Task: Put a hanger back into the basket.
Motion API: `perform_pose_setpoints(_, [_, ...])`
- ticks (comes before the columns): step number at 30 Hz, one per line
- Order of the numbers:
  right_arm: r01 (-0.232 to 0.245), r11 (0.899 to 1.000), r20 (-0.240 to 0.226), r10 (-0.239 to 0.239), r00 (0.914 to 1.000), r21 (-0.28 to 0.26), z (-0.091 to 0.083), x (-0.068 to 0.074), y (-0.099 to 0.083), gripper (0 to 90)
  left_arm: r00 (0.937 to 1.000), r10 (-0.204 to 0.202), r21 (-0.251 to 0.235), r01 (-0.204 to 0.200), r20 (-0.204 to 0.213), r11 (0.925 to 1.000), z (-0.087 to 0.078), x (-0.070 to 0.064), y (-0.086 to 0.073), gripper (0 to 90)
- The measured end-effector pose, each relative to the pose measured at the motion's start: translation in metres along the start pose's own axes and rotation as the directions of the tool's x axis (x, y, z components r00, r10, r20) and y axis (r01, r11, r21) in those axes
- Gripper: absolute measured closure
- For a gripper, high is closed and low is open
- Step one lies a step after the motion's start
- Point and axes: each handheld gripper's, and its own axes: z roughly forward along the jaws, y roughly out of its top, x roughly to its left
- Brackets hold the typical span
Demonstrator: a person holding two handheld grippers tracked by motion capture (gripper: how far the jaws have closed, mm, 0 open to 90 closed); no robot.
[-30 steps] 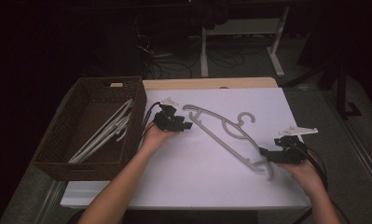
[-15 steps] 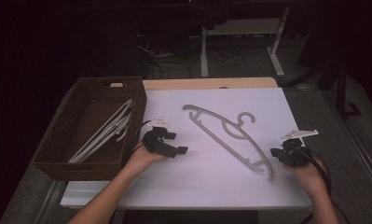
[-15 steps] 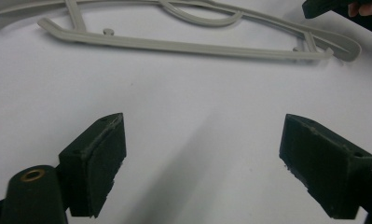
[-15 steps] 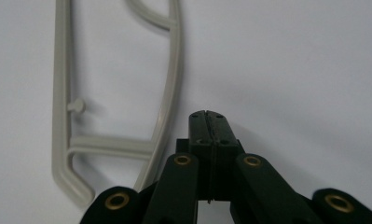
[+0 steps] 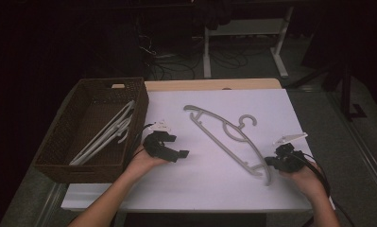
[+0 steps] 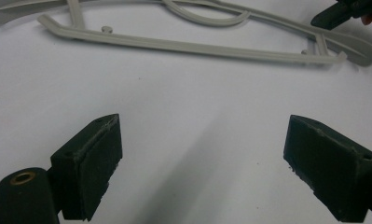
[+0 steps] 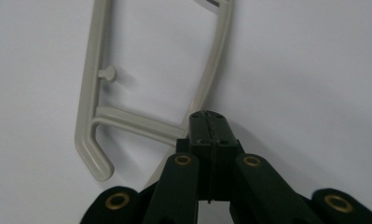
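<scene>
Hanger flat on the white tabletop, right gripper at its lower end

The grey hanger [image 5: 228, 135] runs diagonally from upper centre to lower right; the right gripper [image 5: 281, 162], fingers pressed together and apparently holding nothing, touches its near end. The left gripper [image 5: 173, 152], fingers wide, sits left of it. The wicker basket [image 5: 58, 142] at left holds several pale hangers [image 5: 106, 135].

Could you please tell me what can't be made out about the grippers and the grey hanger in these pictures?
- Right gripper view: the right gripper, jaws together, covers the hanger rail; a grip can't be confirmed.
- Left gripper view: the top edge cuts off the hanger's hook.
- High view: hangers in the basket overlap, uncountable.
</scene>
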Motion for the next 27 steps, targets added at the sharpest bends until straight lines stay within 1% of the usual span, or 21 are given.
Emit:
perform_pose_setpoints(3, [0.031,1.0,-0.046,-0.031,0.9985,0.001,0.003,0.008,0.002,89.3,1.0,-0.003,-0.003,0.003,-0.002,1.0,0.0,0.0,0.001,11.5])
perform_pose_setpoints(5, [0.052,0.999,-0.085,-0.052,0.995,0.002,0.006,0.015,0.005,89.3,1.0,-0.005,-0.004,0.005,-0.005,1.0,0.0,0.001,0.001,11.5])
perform_pose_setpoints(7, [0.072,0.997,-0.119,-0.071,0.9903,0.0,0.009,0.021,0.007,89.3,1.0,-0.006,-0.004,0.006,-0.006,1.0,0.0,0.001,0.002,11.5])
perform_pose_setpoints(8, [0.086,0.996,-0.143,-0.086,0.9859,-0.003,0.011,0.025,0.009,89.3,1.0,-0.006,-0.003,0.006,-0.005,1.0,0.0,0.001,0.002,11.5])
perform_pose_setpoints(10, [0.102,0.995,-0.165,-0.101,0.9811,-0.003,0.015,0.032,0.013,89.3,1.0,-0.006,-0.001,0.006,-0.008,1.0,0.001,0.001,0.003,11.5])
perform_pose_setpoints(13, [0.125,0.992,-0.203,-0.124,0.9713,-0.007,0.02,0.039,0.017,89.3,0.9999,-0.008,0.001,0.008,-0.01,1.0,0.002,0.002,0.004,11.5])
perform_pose_setpoints(16, [0.135,0.991,-0.248,-0.134,0.9593,-0.015,0.024,0.048,0.019,89.3,0.9999,-0.01,0.0,0.01,-0.008,0.9999,0.002,0.002,0.003,11.6])
perform_pose_setpoints(18, [0.163,0.986,-0.277,-0.162,0.9472,-0.019,0.027,0.057,0.022,89.3,0.9999,-0.004,0.011,0.004,-0.012,0.9999,0.002,0.002,0.002,11.6])
perform_pose_setpoints(19, [0.172,0.985,-0.285,-0.172,0.9429,-0.024,0.028,0.061,0.023,89.3,0.9999,-0.004,0.013,0.004,-0.014,0.9999,0.002,0.002,0.001,11.6])
perform_pose_setpoints(23, [0.215,0.976,-0.323,-0.215,0.9219,-0.036,0.034,0.081,0.031,89.2,1.0,-0.001,0.008,0.001,-0.009,1.0,0.001,0.001,0.002,11.8])
perform_pose_setpoints(27, [0.247,0.968,-0.36,-0.249,0.8991,-0.051,0.039,0.097,0.041,89.3,0.9999,-0.008,0.0,0.008,-0.015,1.0,0.001,0.003,0.002,11.9])
